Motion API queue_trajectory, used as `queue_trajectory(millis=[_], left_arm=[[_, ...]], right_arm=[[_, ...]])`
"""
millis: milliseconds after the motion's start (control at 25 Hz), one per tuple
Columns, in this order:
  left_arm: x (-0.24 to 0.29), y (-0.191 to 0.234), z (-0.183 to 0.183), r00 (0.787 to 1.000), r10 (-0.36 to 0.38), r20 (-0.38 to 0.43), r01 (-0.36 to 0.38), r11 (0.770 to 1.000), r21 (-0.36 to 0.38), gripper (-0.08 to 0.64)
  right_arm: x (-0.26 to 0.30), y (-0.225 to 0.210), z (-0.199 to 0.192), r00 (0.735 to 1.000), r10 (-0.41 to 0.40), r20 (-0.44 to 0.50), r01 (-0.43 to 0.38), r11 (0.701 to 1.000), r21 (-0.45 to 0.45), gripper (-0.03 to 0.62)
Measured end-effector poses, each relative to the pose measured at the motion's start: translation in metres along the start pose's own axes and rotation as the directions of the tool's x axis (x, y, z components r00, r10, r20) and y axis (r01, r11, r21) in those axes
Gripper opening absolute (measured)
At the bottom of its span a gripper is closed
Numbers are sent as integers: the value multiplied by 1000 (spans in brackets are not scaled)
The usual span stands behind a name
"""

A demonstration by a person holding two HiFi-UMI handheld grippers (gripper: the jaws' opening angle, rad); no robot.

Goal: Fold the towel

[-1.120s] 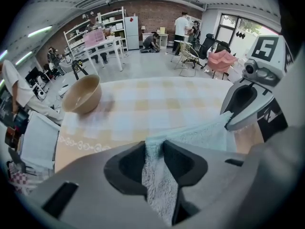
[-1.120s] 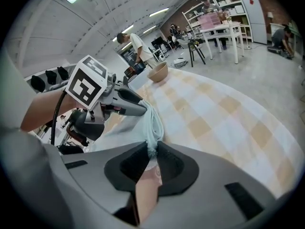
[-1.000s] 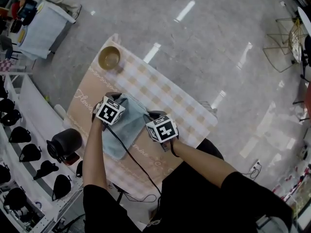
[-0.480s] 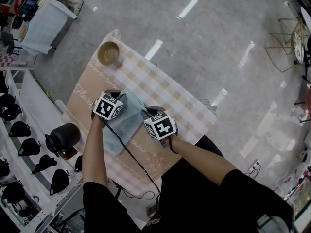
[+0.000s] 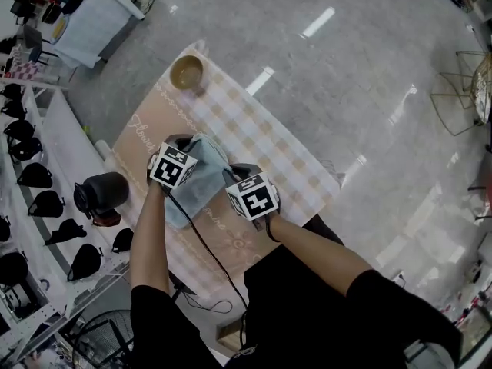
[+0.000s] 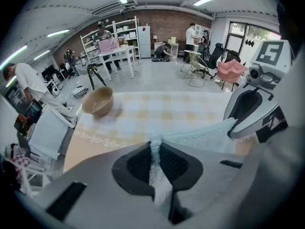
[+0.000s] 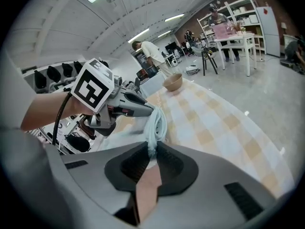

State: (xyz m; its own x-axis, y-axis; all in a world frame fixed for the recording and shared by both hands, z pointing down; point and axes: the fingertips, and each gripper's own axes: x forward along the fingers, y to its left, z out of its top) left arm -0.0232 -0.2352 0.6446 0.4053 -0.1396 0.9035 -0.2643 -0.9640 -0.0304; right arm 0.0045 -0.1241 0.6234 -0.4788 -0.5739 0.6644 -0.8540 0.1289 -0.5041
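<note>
A light blue towel (image 5: 201, 181) lies on the checked tablecloth (image 5: 254, 133), and both grippers hold one edge of it up off the cloth. In the left gripper view, my left gripper (image 6: 155, 146) has just been closing and is shut on a strip of towel (image 6: 200, 138), which runs across to the right gripper (image 6: 250, 109). In the right gripper view, my right gripper (image 7: 152, 148) is shut on bunched towel (image 7: 156, 123), with the left gripper (image 7: 121, 106) close ahead. In the head view, the left gripper (image 5: 181, 146) and right gripper (image 5: 233, 177) sit side by side over the towel.
A tan bowl (image 5: 186, 71) stands at the table's far corner. A black jug (image 5: 98, 195) and several black objects (image 5: 37, 175) sit on white shelving to the left. A black cable (image 5: 201, 246) trails from the left gripper. People and tables (image 6: 112, 46) fill the room beyond.
Both grippers have risen a little, taking the towel's edge up with them. The towel now looks more bunched between them.
</note>
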Motion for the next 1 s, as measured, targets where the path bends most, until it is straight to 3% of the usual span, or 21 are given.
queue_trajectory(millis=[320,600,1000], left_arm=[[-53,5,-19,990,63,123,-65,998,7,34],[-99,6,-70,971,44,237,-41,999,-16,34],[-141,10,-131,935,79,346,-53,995,-86,34]], right_arm=[[-8,48,7,998,-19,61,24,996,-81,46],[1,109,-11,993,-60,104,73,989,-126,46],[20,183,-33,993,-79,88,102,947,-306,46]])
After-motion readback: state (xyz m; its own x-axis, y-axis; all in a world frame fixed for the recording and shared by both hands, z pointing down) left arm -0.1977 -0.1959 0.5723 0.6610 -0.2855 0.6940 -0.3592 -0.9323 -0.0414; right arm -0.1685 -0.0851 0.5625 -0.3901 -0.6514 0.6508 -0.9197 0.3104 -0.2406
